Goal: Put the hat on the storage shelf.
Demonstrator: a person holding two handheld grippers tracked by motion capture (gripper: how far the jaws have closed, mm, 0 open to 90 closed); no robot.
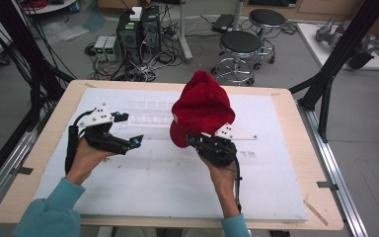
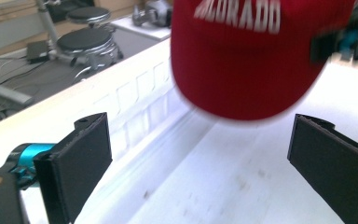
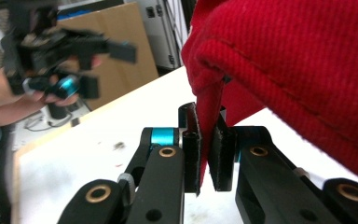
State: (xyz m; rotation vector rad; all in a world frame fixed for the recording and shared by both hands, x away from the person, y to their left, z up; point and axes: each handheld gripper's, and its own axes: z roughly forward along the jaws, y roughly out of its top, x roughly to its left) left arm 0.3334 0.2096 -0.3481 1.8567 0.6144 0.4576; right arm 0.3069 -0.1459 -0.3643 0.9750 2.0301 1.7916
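Right gripper view: right gripper [image 3: 208, 154] clamped on the red cap's [image 3: 307, 70] brim edge, cap lifted above the white table mat [image 1: 177, 182]. Left gripper [image 1: 128, 129] jaws spread wide, empty, just beside the cap.

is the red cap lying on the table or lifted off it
Lifted. The red cap hangs above the white table, its edge pinched between the right gripper's shut jaws.

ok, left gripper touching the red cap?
Apart. In the left gripper view the left gripper has wide-open jaws with bare table between them, and the red cap hangs beyond them, clear of both pads.
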